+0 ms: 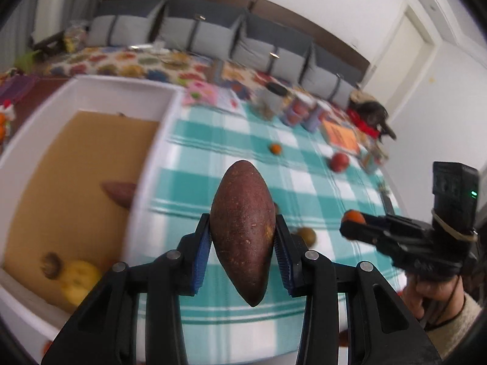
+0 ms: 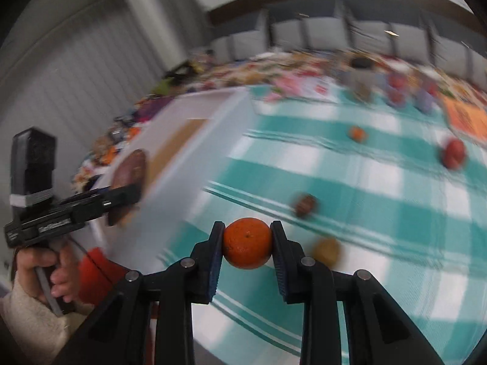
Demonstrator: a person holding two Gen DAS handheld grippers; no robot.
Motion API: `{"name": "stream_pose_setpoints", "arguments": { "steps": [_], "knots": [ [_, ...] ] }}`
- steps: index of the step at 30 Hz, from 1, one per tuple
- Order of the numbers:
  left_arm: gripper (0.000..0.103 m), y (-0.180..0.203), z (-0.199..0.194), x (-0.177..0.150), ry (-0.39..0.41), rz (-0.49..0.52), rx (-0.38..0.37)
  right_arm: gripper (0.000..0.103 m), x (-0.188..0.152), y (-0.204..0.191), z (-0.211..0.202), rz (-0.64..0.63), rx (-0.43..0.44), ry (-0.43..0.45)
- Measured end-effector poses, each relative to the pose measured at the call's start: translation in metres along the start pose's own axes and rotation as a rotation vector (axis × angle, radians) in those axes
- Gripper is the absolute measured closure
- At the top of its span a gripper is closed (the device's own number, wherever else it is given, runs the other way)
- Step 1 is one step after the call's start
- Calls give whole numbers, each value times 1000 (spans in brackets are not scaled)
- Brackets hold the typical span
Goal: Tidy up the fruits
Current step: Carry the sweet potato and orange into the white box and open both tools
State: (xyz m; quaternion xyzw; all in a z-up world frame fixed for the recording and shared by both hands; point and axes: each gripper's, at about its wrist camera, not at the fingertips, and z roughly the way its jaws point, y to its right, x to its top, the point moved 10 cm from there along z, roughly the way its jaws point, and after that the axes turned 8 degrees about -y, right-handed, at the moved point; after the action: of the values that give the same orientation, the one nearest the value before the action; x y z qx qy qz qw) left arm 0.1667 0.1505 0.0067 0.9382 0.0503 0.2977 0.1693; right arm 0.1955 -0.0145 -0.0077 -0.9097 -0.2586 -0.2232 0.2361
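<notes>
Surface I'm over: table under a teal-and-white checked cloth [image 1: 231, 152]. White rectangular bin with a brown cardboard floor [image 1: 91, 97] sits at its left side. Behind it, a bench with grey cushions [image 1: 213, 36] along a white wall, a patterned multicolour cover on the seat, a white door [image 1: 404, 51] at right. Jars and tubs [image 1: 292, 106] stand along the far table edge, too blurred to identify.

My left gripper [image 1: 243, 237] is clamped on a long reddish-brown sweet potato [image 1: 243, 228], blue pads pressing both its sides, lifted above the cloth just right of the bin wall. My right gripper [image 2: 247, 243] is clenched on a small round orange mandarin [image 2: 247, 243], also clear of the cloth.

Loose on the cloth: a second small orange fruit [image 1: 275, 148], a red apple [image 1: 340, 161], a greenish-brown round fruit [image 1: 306, 234], a dark brown one [image 2: 305, 204]. Inside the bin: another sweet potato [image 1: 120, 193], a yellow fruit [image 1: 79, 279], a brown round item [image 1: 51, 264].
</notes>
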Motion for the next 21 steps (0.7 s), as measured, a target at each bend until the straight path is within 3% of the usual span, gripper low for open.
{"name": "stream_pose_setpoints", "arguments": {
  "steps": [2,5,10,14,16,17,18,21],
  "knots": [
    [63,-41,-6,9,-3,-41,78,73,23,-51,14,-75,63,-17],
    [63,-115,7,3,-70,-154,182,73,46,-122,52,-170,134,-82],
    [63,-193,35,-23,-184,-263,305,73,59,-173,136,-211,125,-230],
    [61,-214,41,-33,-202,-306,325,68,64,-174,178,-201,48,-293],
    [49,-216,37,-30,-180,-315,338,52,67,-169,189,-175,28,-304],
    [39,-214,33,-26,-159,-313,340,40,71,-166,186,-156,23,-289],
    [36,-212,27,-21,-132,-308,347,34,78,-163,180,-135,25,-255],
    [32,-199,3,-3,-31,-282,351,32,98,-158,142,-110,52,-119]
  ]
}}
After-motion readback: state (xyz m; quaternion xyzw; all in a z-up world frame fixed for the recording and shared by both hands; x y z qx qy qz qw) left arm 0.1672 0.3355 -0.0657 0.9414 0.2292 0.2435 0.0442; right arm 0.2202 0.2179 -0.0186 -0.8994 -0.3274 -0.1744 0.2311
